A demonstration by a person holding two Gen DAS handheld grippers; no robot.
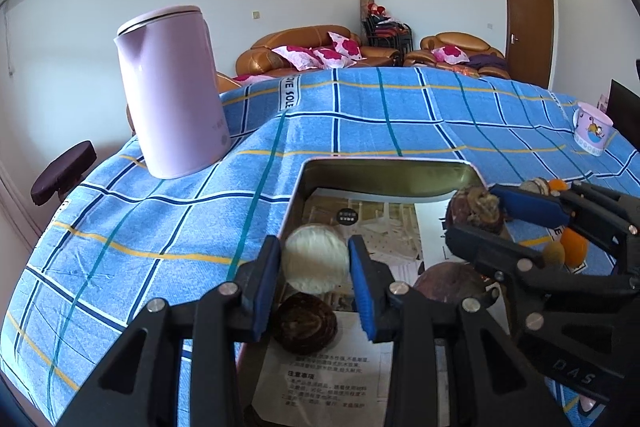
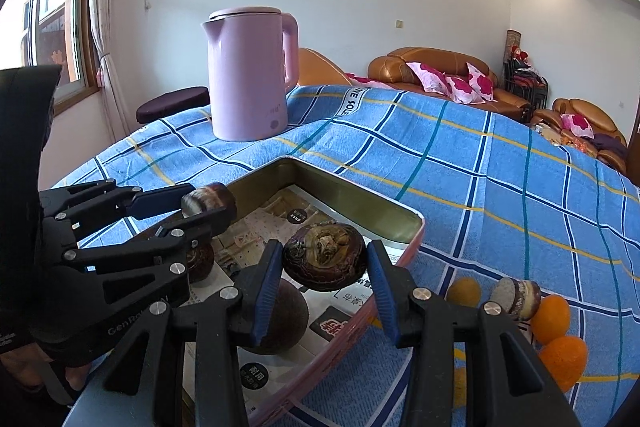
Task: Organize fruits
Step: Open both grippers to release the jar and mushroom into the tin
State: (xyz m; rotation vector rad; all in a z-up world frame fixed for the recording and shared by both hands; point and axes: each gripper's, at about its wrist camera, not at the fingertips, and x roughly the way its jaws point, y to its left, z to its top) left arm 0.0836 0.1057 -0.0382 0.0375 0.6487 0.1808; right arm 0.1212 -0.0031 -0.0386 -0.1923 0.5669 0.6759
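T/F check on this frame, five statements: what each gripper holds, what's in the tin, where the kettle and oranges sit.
1. The left gripper is shut on a pale-faced round piece. True.
2. The right gripper is open and carries nothing. False: it is shut on a dark purple-brown fruit.
3. The pink kettle stands inside the tin. False: it stands upright on the blue checked cloth, beyond the tin.
4. The oranges lie on the cloth outside the tin. True.
5. The tin holds no fruit yet. False: a dark round fruit already sits in it.
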